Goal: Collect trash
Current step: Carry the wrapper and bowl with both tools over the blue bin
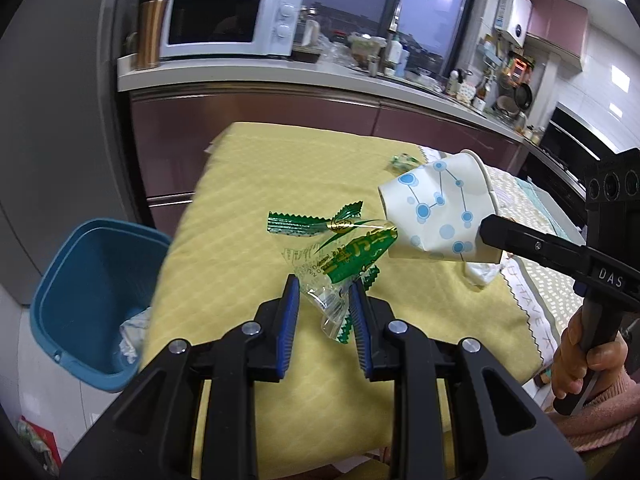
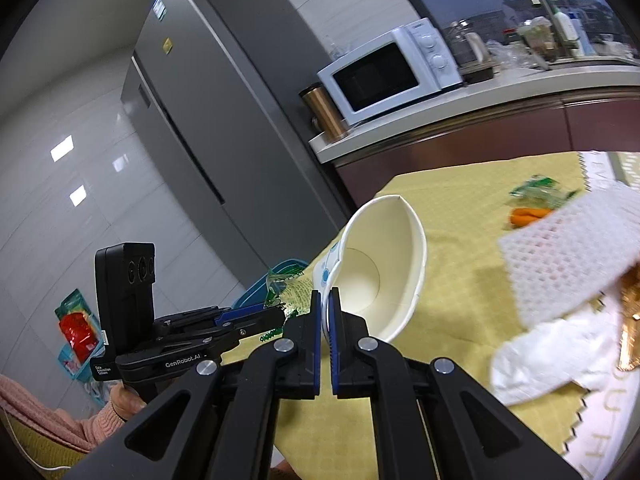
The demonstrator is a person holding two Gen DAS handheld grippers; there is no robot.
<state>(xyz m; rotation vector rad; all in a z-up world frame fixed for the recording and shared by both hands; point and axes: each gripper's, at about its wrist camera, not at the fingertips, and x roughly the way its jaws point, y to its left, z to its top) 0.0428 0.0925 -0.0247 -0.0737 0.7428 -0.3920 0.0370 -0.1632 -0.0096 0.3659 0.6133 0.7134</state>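
Left hand-held gripper pinches a clear green-printed plastic wrapper, jaws partly closed. Right hand-held gripper is clamped tight on the rim of a white blue-dotted paper cup, above the yellow-clothed worktop.

- "DAS" stands in white letters on the black body of the right hand-held gripper, as I see it from my left wrist camera.
- "GenRobot.AI" is printed on the left hand-held gripper.
- Green wrapper: its print is unreadable to me.
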